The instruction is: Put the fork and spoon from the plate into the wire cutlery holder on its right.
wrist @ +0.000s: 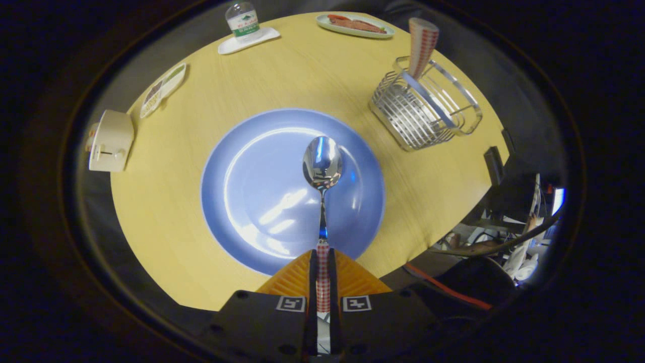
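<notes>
**Spoon held by its handle above the plate**

Nearest, the gripper [322, 275] is seen closed narrowly on the checked handle of the spoon [322, 164], both fingers pressed to it. The spoon is judged light, stiff and slippery where polished; the patterned handle is the surer place to be gripped. Its bowl is carried beyond the fingers, over the blue plate [242, 201]. Farther off to the right, on the table [166, 222], the wire cutlery holder [423, 113] is seen with another checked handle, presumably the fork [422, 45], already stood inside it.
</notes>
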